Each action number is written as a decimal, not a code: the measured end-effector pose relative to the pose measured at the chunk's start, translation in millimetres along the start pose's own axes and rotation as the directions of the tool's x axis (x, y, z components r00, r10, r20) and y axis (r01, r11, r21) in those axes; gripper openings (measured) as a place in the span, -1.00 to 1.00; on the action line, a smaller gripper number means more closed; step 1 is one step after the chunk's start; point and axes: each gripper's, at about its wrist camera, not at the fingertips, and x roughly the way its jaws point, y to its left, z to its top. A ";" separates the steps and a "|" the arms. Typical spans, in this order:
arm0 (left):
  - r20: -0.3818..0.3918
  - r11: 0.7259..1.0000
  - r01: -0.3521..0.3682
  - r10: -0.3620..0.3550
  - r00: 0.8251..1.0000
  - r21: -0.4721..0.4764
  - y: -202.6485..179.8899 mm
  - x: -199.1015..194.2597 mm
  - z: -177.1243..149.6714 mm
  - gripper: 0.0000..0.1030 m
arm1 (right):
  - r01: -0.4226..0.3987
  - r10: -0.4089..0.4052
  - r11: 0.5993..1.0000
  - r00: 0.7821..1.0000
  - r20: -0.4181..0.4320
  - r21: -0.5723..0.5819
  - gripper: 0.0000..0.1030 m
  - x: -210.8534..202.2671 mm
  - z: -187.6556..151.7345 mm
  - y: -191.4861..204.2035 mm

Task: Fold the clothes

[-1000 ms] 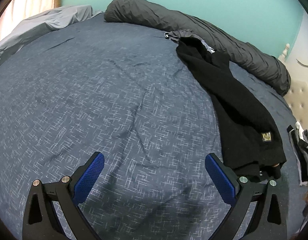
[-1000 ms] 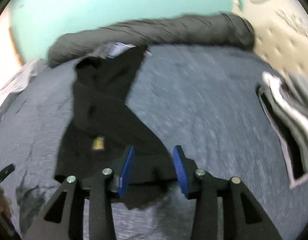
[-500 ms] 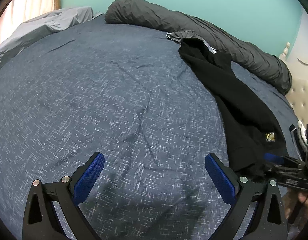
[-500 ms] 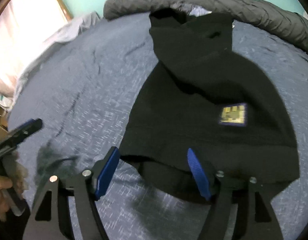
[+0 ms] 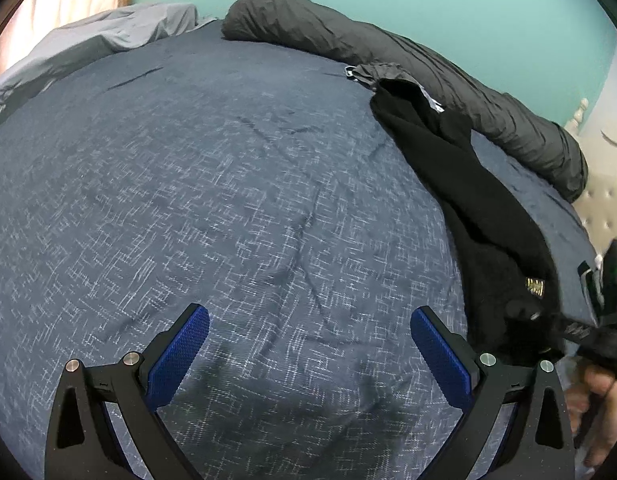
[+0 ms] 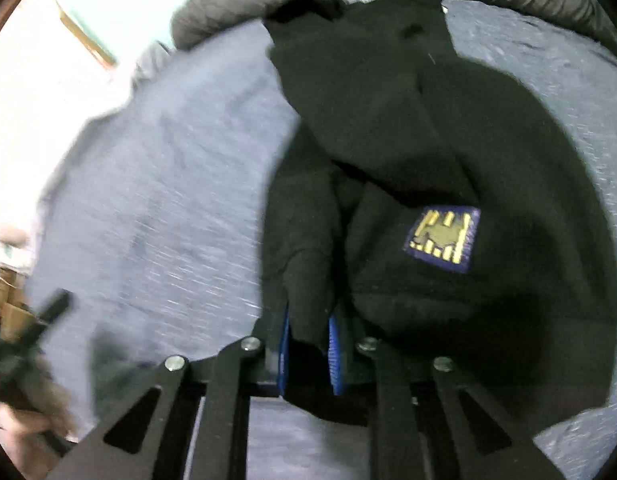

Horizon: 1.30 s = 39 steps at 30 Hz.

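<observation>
Right wrist view: right gripper (image 6: 308,340) has its jaws clamped on a fold of the black sweater (image 6: 448,160), which spreads ahead.
Left gripper (image 5: 310,344): jaws wide apart over bedspread (image 5: 228,200); sweater lies beyond its right finger.

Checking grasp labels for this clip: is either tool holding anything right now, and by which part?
The right tool is shut on a pinched fold at the near edge of the black garment. The left tool is open over the bed, holding nothing.
</observation>
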 end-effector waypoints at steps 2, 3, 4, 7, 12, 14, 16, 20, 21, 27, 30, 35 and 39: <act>0.006 1.000 -0.003 0.003 1.000 -0.006 2.8 -2.5 1.1 0.99 | -0.086 0.085 0.996 0.996 0.029 0.021 -0.73 -12.4 9.7 13.8; 0.013 1.000 -0.003 0.003 1.000 -0.009 4.2 -4.6 1.9 0.99 | -0.111 0.111 0.994 0.993 0.031 0.018 -0.74 -12.6 14.4 23.5; 0.019 1.000 -0.003 0.003 1.000 -0.013 5.6 -6.5 2.5 0.99 | -0.137 0.136 0.991 0.990 0.034 0.014 -0.75 -12.8 19.1 33.1; 0.038 0.999 -0.005 0.006 0.999 -0.034 12.6 -12.5 5.3 0.99 | -0.212 0.212 0.977 0.977 0.039 0.003 -0.76 -13.4 33.3 62.2; 0.047 0.997 -0.016 0.020 0.999 -0.077 26.9 -14.4 9.2 0.99 | -0.334 0.335 0.942 0.941 0.046 -0.016 -0.75 -14.5 57.0 110.7; 0.045 0.996 -0.018 0.022 0.999 -0.087 31.6 -13.1 10.4 0.99 | -0.325 0.325 0.946 0.946 0.006 -0.009 -0.73 0.6 63.2 116.6; 0.040 0.996 -0.012 0.016 0.999 -0.091 33.5 -11.3 11.1 0.99 | -0.300 0.300 0.954 0.954 -0.032 0.007 -0.63 17.7 64.4 114.2; 0.007 0.996 0.013 -0.012 1.000 -0.088 30.4 -1.8 11.4 0.99 | -0.290 0.290 0.957 0.956 -0.040 0.007 -0.01 20.0 67.6 100.6; 0.001 0.996 0.019 -0.019 1.000 -0.085 28.3 0.2 11.6 0.99 | -0.288 0.287 0.958 0.957 -0.025 -0.011 -0.01 10.0 69.3 96.5; -0.023 0.996 0.071 -0.072 0.997 -0.058 11.3 10.0 11.1 0.99 | -0.138 0.142 0.989 0.986 0.083 -0.053 0.25 -34.4 85.0 44.9; -0.048 0.994 0.086 -0.089 0.995 -0.067 8.8 16.1 8.8 0.99 | -0.073 0.069 0.996 0.994 0.082 0.044 0.26 -32.4 88.7 -4.2; -0.065 0.996 0.064 -0.068 0.996 -0.058 4.3 24.3 6.3 0.99 | 0.021 -0.033 0.993 0.995 0.094 0.119 0.41 -21.6 99.0 -53.1; -0.069 0.998 0.046 -0.049 0.996 -0.047 3.8 30.9 8.5 0.99 | 0.021 -0.035 0.991 0.993 0.108 0.131 0.41 -10.1 117.2 -71.4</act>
